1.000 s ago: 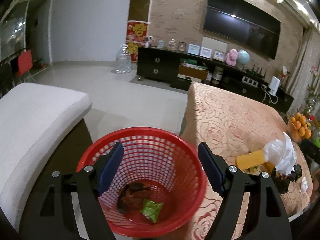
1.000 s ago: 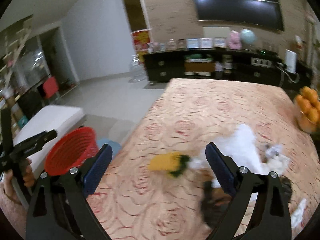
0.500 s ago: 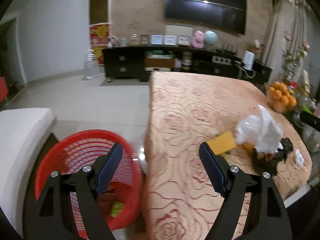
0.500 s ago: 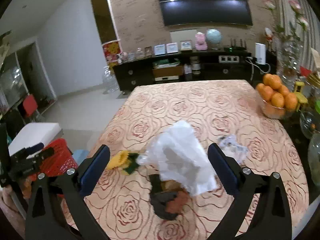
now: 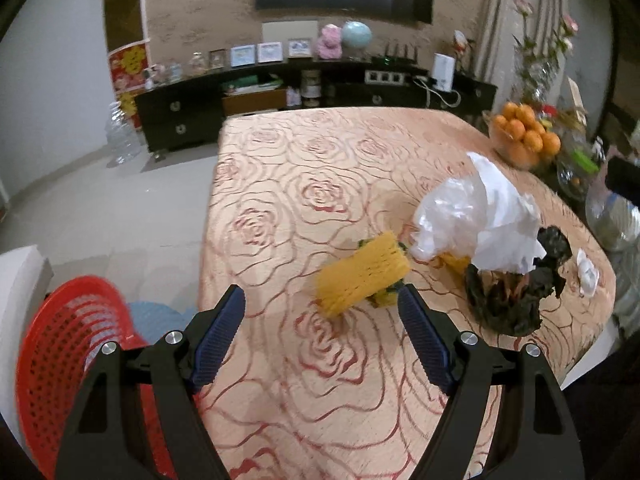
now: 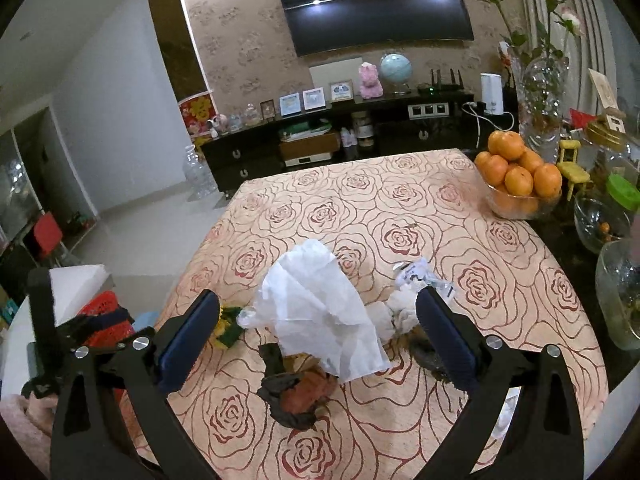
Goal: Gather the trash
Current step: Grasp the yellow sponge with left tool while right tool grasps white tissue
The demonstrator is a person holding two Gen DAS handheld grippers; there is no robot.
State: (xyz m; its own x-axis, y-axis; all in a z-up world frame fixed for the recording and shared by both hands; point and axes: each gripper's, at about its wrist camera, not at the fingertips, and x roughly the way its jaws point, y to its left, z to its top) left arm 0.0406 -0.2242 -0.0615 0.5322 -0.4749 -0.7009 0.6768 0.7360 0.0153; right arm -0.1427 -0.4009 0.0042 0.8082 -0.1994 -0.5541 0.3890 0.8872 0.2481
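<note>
My left gripper (image 5: 320,306) is open over the rose-patterned tablecloth (image 5: 304,184), just short of a yellow packet (image 5: 362,274). Right of the packet lie a crumpled white plastic bag (image 5: 472,220), a dark wrapper (image 5: 508,296) and a small white paper scrap (image 5: 588,272). The red mesh basket (image 5: 68,360) stands off the table at the lower left. My right gripper (image 6: 318,304) is open too, its fingers either side of the white bag (image 6: 320,312) without touching it. In front of it lies the dark wrapper (image 6: 296,392); crumpled paper (image 6: 416,280) sits by the right finger.
A glass bowl of oranges (image 6: 516,176), a flower vase (image 6: 540,92) and glass jars (image 6: 620,292) line the table's right side. A white cushioned seat (image 6: 76,284) is beside the basket (image 6: 104,316). A dark TV cabinet (image 6: 340,140) stands beyond the table.
The left gripper swung from above the red basket rightwards over the table, toward the yellow packet. The right gripper shifted until the white bag sits between its fingers.
</note>
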